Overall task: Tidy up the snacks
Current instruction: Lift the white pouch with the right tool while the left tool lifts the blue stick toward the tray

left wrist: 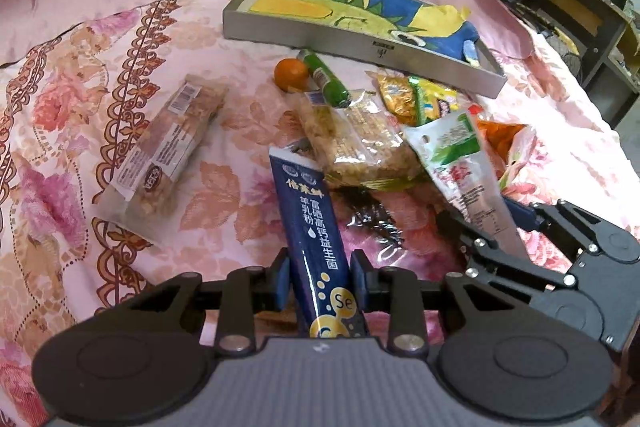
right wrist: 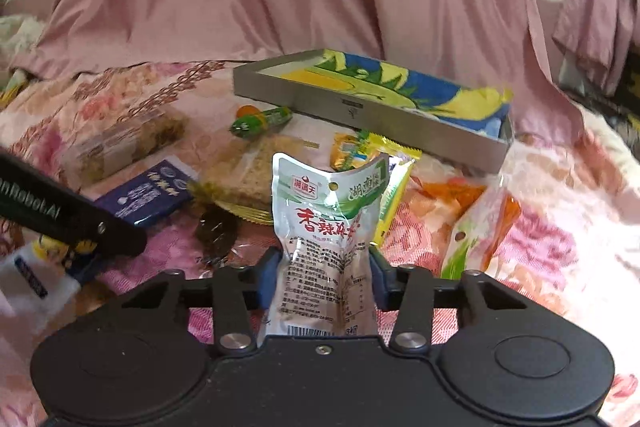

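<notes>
Left tongs (left wrist: pixel 322 281) clamp blue sachet (left wrist: pixel 308 223); right tongs (right wrist: pixel 325 277) clamp white pouch (right wrist: pixel 326 227).

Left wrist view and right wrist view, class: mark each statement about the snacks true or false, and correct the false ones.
1. The left hand-held gripper grips a dark blue stick sachet. True.
2. The right hand-held gripper is empty. False: its pads press on a white and green snack pouch.
3. The grey tray already holds snacks. False: only a blue and yellow printed liner shows in it.
4. A small orange fruit lies beside a green sausage stick. True.
5. The clear-wrapped grain bar lies in the tray. False: it lies on the floral bedspread.
</notes>
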`<state>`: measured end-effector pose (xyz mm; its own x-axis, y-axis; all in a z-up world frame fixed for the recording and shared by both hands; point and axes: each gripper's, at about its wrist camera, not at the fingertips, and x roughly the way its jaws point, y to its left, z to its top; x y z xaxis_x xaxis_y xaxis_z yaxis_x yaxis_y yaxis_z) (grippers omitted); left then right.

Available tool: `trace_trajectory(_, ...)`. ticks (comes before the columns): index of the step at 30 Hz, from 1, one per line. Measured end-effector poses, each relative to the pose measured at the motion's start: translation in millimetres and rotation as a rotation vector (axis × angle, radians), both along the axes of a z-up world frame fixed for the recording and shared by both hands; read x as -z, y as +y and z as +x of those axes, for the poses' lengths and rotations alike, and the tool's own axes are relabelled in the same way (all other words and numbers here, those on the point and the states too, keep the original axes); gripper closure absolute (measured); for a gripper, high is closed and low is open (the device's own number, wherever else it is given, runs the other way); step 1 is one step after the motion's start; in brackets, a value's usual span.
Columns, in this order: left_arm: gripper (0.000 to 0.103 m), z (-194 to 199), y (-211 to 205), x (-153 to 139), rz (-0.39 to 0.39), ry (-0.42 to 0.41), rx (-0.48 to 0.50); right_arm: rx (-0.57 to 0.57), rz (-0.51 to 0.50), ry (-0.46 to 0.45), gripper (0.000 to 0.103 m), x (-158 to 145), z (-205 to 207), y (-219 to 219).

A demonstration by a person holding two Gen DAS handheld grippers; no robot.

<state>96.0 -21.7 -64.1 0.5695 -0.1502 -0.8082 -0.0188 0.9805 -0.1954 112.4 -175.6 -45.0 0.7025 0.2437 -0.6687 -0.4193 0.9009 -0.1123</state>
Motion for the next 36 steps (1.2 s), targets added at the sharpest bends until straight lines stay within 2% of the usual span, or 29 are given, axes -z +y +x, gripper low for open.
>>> trace_trajectory(6,0.071,-2,-2,3,0.025,0.015,0.015,-0.01,-0.048,-0.032,0.06,-4,-10,3)
trace_trajectory(9,0.071,1,-3,11,0.054,0.055,0.021,0.0,-0.04,-0.029,0.06,-6,-9,1)
trace_trajectory(16,0.067,13,0,19,0.057,0.078,0.016,-0.005,-0.032,-0.038,0.06,-6,-11,2)
trace_trajectory(22,0.071,4,0,15,0.079,0.036,0.024,-0.025,-0.025,-0.047,0.06,-7,-13,4)
trace_trajectory(27,0.072,-7,2,11,0.066,0.025,0.035,-0.048,-0.019,-0.063,0.06,-10,-14,7)
trace_trajectory(31,0.072,-11,5,3,0.041,-0.016,0.028,-0.069,-0.014,-0.088,0.06,-13,-16,9)
trace_trajectory(36,0.072,-10,3,-10,0.057,-0.074,0.02,-0.087,-0.018,-0.14,0.06,-17,-18,12)
